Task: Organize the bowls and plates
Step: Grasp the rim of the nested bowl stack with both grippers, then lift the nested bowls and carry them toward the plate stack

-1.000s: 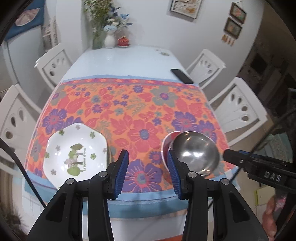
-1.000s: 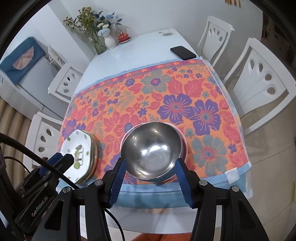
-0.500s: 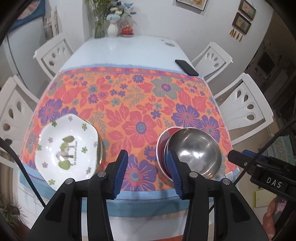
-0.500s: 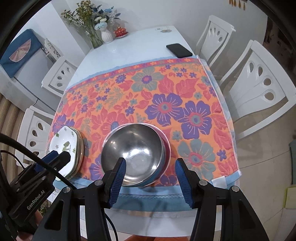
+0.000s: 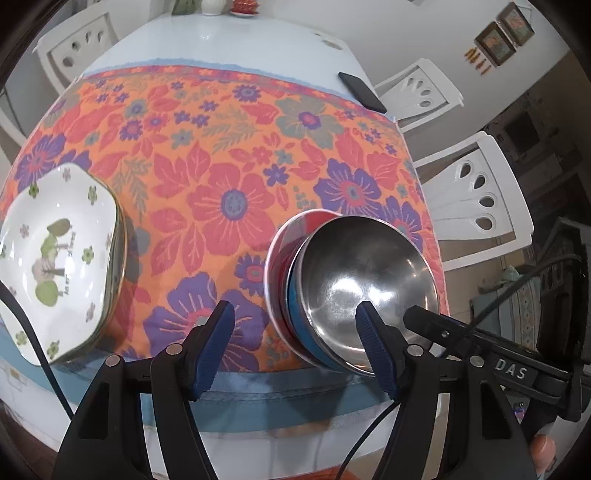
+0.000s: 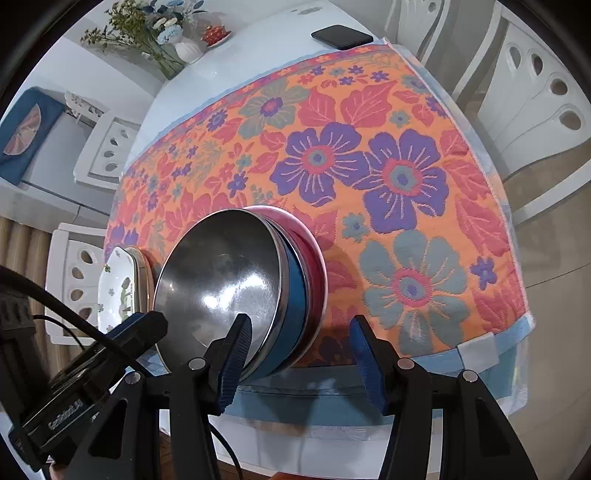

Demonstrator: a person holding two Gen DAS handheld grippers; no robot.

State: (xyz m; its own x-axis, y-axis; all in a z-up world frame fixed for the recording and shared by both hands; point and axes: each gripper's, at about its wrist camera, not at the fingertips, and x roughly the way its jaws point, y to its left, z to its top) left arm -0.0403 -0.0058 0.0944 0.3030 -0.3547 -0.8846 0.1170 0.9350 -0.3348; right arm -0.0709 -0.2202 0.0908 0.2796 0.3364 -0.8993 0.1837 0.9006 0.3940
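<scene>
A steel bowl sits nested in a blue bowl and a red bowl near the table's front edge; the stack also shows in the right wrist view. A stack of white flowered plates lies at the front left, and is seen edge-on in the right wrist view. My left gripper is open and empty, its right finger over the steel bowl's near rim. My right gripper is open and empty, its jaws on either side of the bowl stack's near right edge.
An orange floral cloth covers the near half of the white table. A black phone lies at the far right. A flower vase and a red dish stand at the far end. White chairs surround the table.
Both grippers have moved down and closer to the table's front edge. The bowl stack now looms larger between the fingers. Both stay open; bowls and plates have not moved.
</scene>
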